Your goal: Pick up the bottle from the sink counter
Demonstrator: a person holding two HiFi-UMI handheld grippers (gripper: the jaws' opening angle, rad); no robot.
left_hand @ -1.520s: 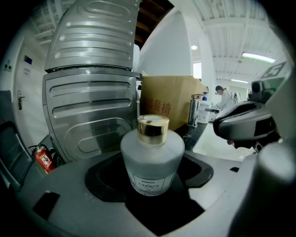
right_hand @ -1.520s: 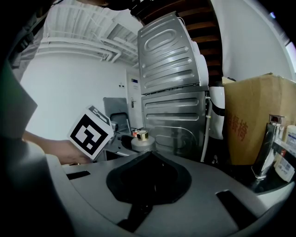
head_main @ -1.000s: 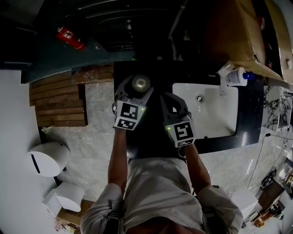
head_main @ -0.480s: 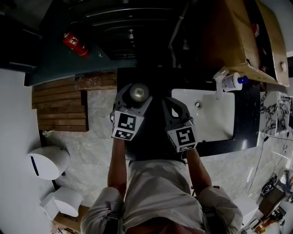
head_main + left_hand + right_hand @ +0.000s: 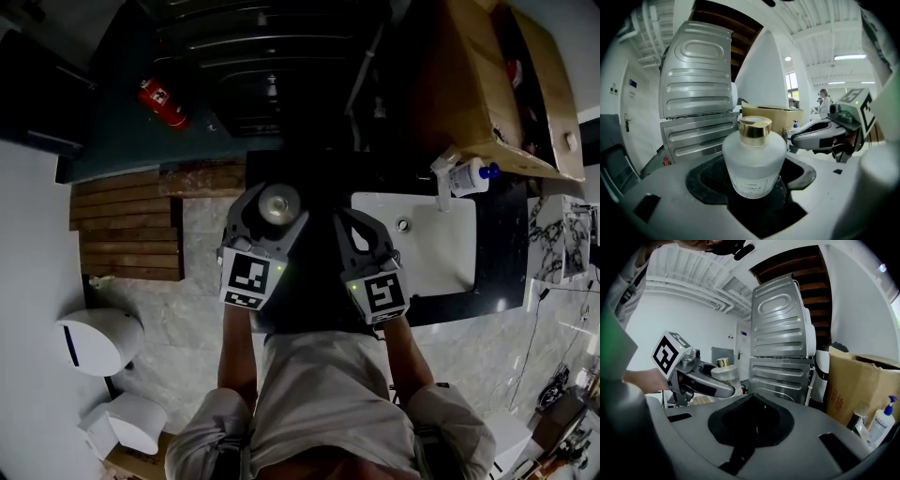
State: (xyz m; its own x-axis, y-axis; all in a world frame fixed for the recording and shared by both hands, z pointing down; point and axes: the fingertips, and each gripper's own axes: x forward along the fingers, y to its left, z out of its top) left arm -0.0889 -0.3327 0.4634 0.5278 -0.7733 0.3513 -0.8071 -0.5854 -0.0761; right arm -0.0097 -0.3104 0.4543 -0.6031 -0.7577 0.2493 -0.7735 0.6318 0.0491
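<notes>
A frosted white bottle (image 5: pixel 279 203) with a gold cap stands upright between the jaws of my left gripper (image 5: pixel 278 210), which is shut on it. In the left gripper view the bottle (image 5: pixel 754 157) fills the dark hollow of the jaws, label facing me. My right gripper (image 5: pixel 362 230) hangs just to the right, over the dark counter, jaws together and nothing in them. The right gripper view shows its own empty hollow (image 5: pixel 751 420) and the bottle (image 5: pixel 724 372) held at the left.
A white sink (image 5: pixel 445 248) is set in the dark counter (image 5: pixel 502 272) at the right, with a faucet and a pump bottle (image 5: pixel 466 175) behind it. A cardboard box (image 5: pixel 478 84) lies beyond. A red fire extinguisher (image 5: pixel 161 103) lies upper left. Stacked metal appliances (image 5: pixel 696 79) stand ahead.
Both grippers have shifted slightly toward the person, the left one carrying the bottle with it. The hold on the bottle is unchanged.
</notes>
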